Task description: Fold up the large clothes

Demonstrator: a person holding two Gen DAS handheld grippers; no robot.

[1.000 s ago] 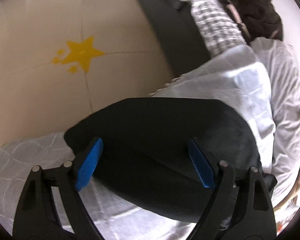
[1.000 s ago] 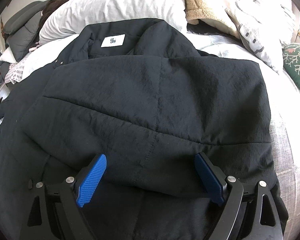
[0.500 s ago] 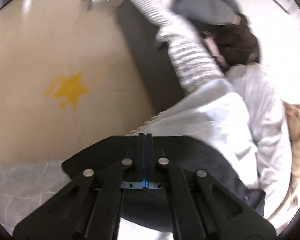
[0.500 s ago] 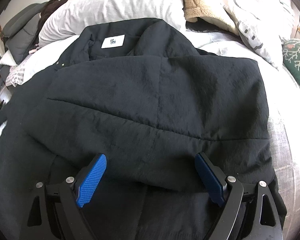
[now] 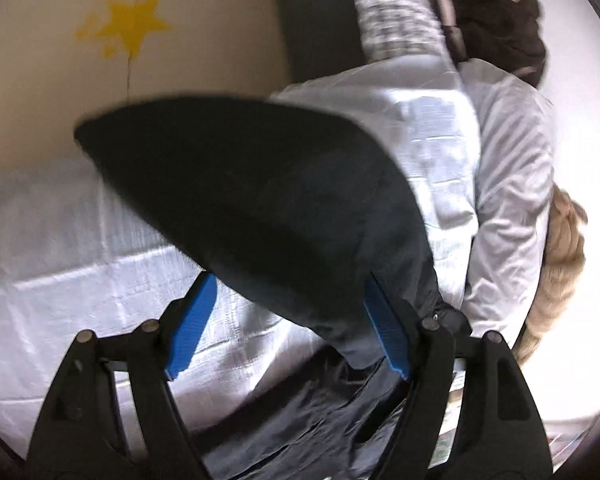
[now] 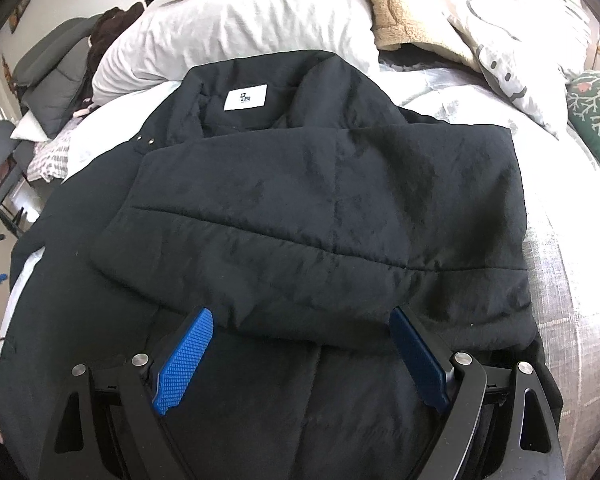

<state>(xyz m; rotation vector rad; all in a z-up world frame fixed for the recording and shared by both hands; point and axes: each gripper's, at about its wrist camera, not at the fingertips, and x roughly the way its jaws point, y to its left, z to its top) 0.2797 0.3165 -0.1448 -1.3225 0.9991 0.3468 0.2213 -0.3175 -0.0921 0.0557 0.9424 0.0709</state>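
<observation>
Left gripper: your jaws spread wide, black sleeve end in the gap, ungripped.
Right gripper: yours also wide, empty, over the jacket.
Jacket: partly folded, on the bed.

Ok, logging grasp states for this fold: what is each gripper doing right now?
Left gripper: open, black jacket fabric between its fingers, not clamped.
Right gripper: open, over the jacket.

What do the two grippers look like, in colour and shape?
Both the left gripper and the right gripper have black angular frames with round silver bolts. Each finger carries a flat blue pad with a fine dotted texture. No cables or sleeves show.
</observation>
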